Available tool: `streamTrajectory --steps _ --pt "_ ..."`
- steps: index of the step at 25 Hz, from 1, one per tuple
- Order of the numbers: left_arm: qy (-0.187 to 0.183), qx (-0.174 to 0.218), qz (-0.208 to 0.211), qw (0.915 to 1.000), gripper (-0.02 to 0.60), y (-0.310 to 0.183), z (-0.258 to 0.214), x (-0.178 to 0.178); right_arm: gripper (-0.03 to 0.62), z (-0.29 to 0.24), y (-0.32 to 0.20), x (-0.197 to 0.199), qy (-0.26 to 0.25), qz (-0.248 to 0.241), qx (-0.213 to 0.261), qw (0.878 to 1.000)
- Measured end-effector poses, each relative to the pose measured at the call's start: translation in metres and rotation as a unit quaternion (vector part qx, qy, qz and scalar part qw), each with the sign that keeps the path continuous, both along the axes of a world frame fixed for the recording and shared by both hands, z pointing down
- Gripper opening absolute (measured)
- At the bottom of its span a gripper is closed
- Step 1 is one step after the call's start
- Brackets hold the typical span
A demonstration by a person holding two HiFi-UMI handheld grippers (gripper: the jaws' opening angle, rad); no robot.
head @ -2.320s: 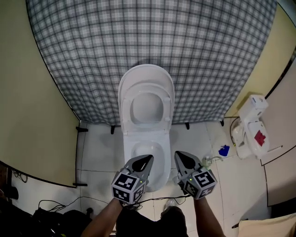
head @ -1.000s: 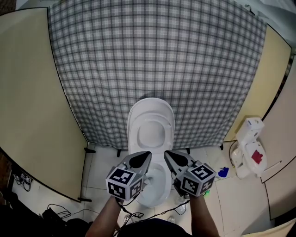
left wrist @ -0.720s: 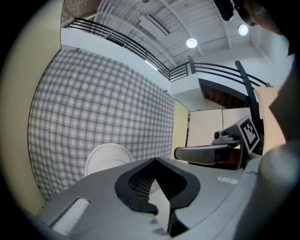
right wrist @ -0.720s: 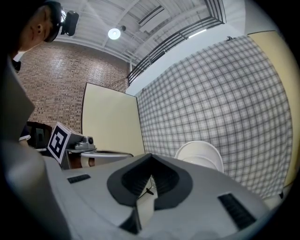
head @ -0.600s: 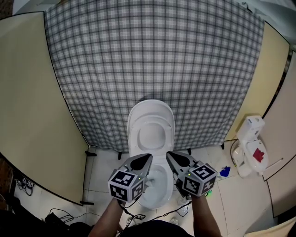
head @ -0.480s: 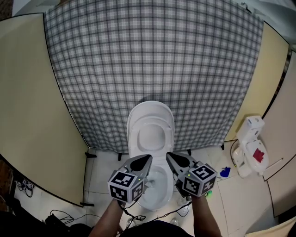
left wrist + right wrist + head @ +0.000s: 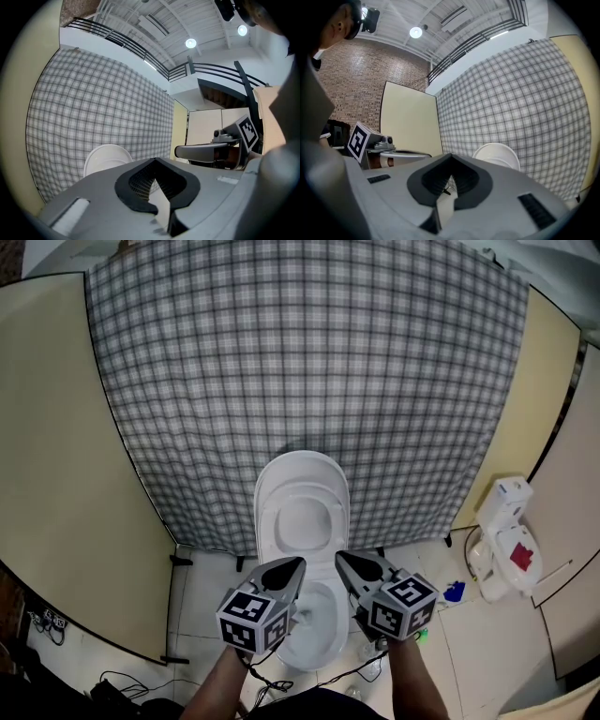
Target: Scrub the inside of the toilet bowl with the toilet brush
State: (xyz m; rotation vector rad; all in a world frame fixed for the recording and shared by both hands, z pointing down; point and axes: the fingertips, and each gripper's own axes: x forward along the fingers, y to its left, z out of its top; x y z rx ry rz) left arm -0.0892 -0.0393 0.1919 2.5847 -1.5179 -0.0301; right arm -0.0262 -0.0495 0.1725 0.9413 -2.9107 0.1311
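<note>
White toilet (image 7: 302, 521) is seen from above, its lid (image 7: 302, 470) raised against a grey checked cloth (image 7: 309, 362), with beige panels (image 7: 66, 446) to either side. The bowl (image 7: 314, 615) lies open between two grippers held side by side over its near end. The left gripper (image 7: 292, 568) and the right gripper (image 7: 343, 561) are both shown with jaws pressed together at the tips, and nothing is held in either.

No toilet brush can be picked out with certainty; it is in neither gripper. A white item (image 7: 506, 526) with a red patch stands on the floor to the right, well apart from the toilet, and a small blue thing (image 7: 455, 592) lies near it. Whether either belongs to the brush cannot be told.

Such a brush is judged to be light, with a stiff plastic handle and springy bristles, perhaps wet and slippery. It would best be taken high on the handle, gripped firmly so that it is not twisted during scrubbing.
</note>
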Motion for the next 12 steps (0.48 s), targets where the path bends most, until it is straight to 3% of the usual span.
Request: streamTrajectory --steps 6,12 --pt "0.002 -0.02 -0.001 0.9998 0.01 -0.03 -0.001 0.003 0.009 -0.001 -0.03 0.001 0.01 -0.004 -0.019 1.0" --pt "0.002 -0.016 -0.001 0.9999 0.01 -0.029 -0.001 0.004 0.009 -0.001 -0.029 0.001 0.012 -0.006 -0.015 1.0"
